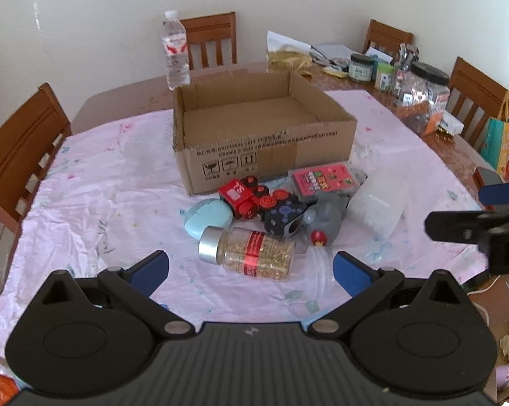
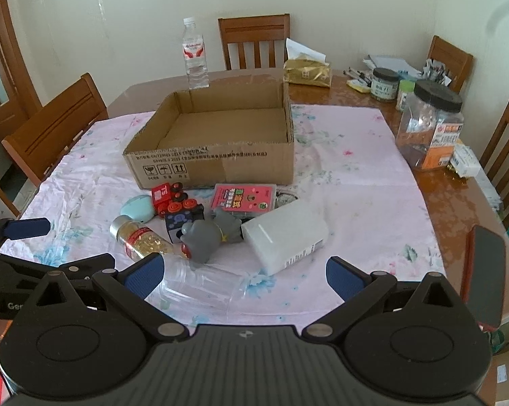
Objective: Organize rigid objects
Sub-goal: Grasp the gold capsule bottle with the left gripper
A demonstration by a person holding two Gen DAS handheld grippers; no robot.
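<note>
left gripper and right gripper, both wide apart and empty, side by side

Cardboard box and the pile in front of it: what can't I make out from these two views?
- Open brown cardboard box: in the left wrist view its near wall hides the front floor.
- Pink flat plastic case: label print too small in either view.
- Clear plastic bottle lying down: in the right wrist view its left end sits behind a blue tong pad.
</note>
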